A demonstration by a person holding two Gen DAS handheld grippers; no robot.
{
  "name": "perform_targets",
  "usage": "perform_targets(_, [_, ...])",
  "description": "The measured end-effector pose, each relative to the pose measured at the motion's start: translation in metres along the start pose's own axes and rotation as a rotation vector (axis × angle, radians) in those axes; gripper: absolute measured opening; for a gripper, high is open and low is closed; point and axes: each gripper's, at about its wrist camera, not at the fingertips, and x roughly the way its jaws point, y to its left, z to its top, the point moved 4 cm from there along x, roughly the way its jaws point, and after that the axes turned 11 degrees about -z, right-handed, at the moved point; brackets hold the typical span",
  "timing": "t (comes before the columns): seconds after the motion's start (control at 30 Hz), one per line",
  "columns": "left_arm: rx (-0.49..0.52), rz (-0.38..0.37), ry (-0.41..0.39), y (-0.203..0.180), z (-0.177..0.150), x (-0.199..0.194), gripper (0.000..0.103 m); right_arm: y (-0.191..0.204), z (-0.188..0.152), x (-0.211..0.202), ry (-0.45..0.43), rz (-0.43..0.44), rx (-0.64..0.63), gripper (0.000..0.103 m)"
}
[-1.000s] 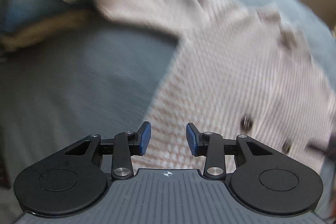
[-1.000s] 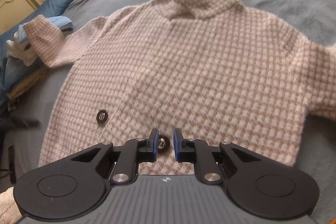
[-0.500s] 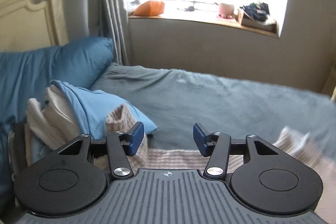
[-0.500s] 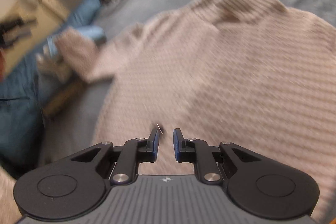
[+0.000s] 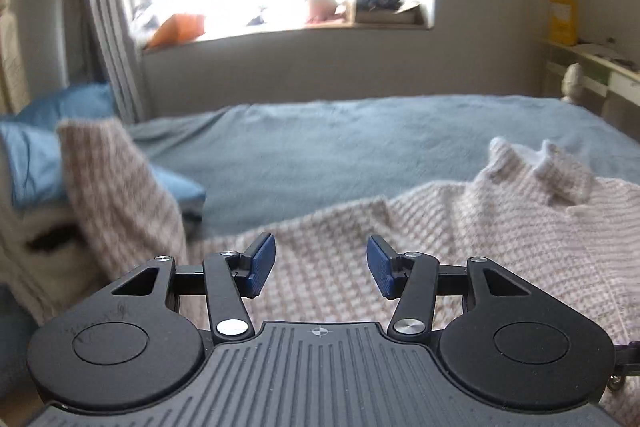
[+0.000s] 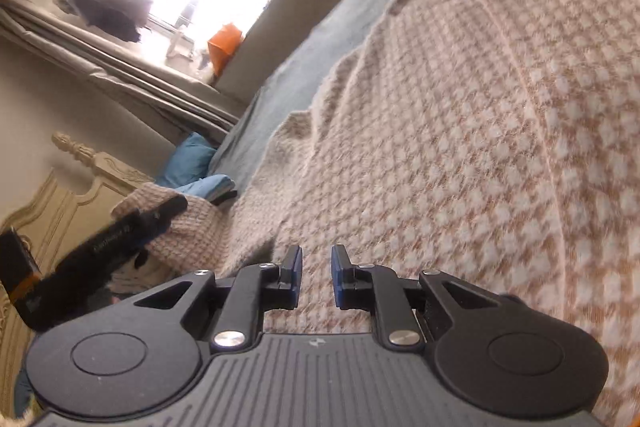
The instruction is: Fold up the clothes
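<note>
A beige-and-white checked knit sweater [image 5: 460, 251] lies spread on the blue bed cover [image 5: 360, 139], collar [image 5: 540, 171] toward the far side. One sleeve [image 5: 116, 187] rises at the left over a pile of bedding. My left gripper [image 5: 320, 265] hovers low over the sweater near that sleeve, jaws wide open and empty. My right gripper [image 6: 316, 275] sits tilted just above the sweater [image 6: 460, 167], its jaws a narrow gap apart with nothing between them. In the right wrist view the left gripper's black body [image 6: 100, 247] shows beside the sleeve cuff [image 6: 188, 235].
Blue pillows [image 5: 40, 147] and folded pale bedding are stacked at the left by a cream headboard [image 6: 60, 187]. Grey curtains [image 5: 108, 27] hang by a bright window with clutter on its sill [image 5: 360, 11]. A shelf [image 5: 592, 59] stands at the right wall.
The left gripper has tipped up from looking down on the sweater to looking level across the bed, near the sleeve. The right gripper has dropped low and rolled sideways over the sweater.
</note>
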Motion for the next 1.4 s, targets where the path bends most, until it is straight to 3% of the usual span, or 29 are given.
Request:
perform_targets(0.07, [0.073, 0.013, -0.022, 0.0, 0.007, -0.011, 0.051, -0.003, -0.002, -0.005, -0.039, 0.001, 0.021, 0.023])
perform_targets(0.17, [0.159, 0.096, -0.122, 0.007, 0.023, -0.032, 0.054, -0.006, -0.001, -0.009, -0.043, 0.004, 0.04, 0.024])
perform_targets(0.23, [0.175, 0.215, -0.218, 0.019, 0.033, -0.038, 0.073, -0.003, 0.001, -0.017, -0.067, -0.007, 0.015, 0.024])
perform_targets(0.3, [0.203, 0.322, -0.246, 0.031, 0.039, -0.033, 0.079, -0.001, 0.0, -0.022, -0.084, -0.006, -0.006, 0.026])
perform_targets(0.67, [0.11, 0.527, -0.033, 0.092, 0.049, 0.002, 0.078, 0.024, -0.01, -0.052, -0.111, 0.065, -0.061, 0.026])
perform_targets(0.77, [0.088, 0.538, -0.009, 0.095, 0.045, -0.001, 0.064, 0.028, -0.009, -0.062, -0.133, 0.078, -0.06, 0.027])
perform_targets(0.8, [0.096, 0.528, 0.001, 0.092, 0.046, -0.001, 0.053, 0.028, -0.008, -0.064, -0.137, 0.079, -0.054, 0.027])
perform_targets(0.83, [0.107, 0.516, 0.005, 0.09, 0.047, 0.001, 0.03, 0.028, -0.008, -0.066, -0.142, 0.08, -0.048, 0.027])
perform_targets(0.93, [0.088, 0.503, -0.005, 0.09, 0.054, -0.003, 0.009, 0.027, -0.007, -0.071, -0.15, 0.101, -0.015, 0.027])
perform_targets(1.07, [0.028, 0.506, -0.056, 0.096, 0.07, -0.027, 0.007, 0.026, -0.009, -0.074, -0.153, 0.118, 0.008, 0.027])
perform_targets(1.23, [-0.021, 0.545, -0.166, 0.115, 0.087, -0.087, 0.006, 0.019, -0.01, -0.074, -0.146, 0.119, 0.037, 0.027])
perform_targets(1.4, [-0.081, 0.588, -0.126, 0.146, 0.053, -0.099, 0.007, 0.011, -0.009, -0.073, -0.145, 0.127, 0.077, 0.027])
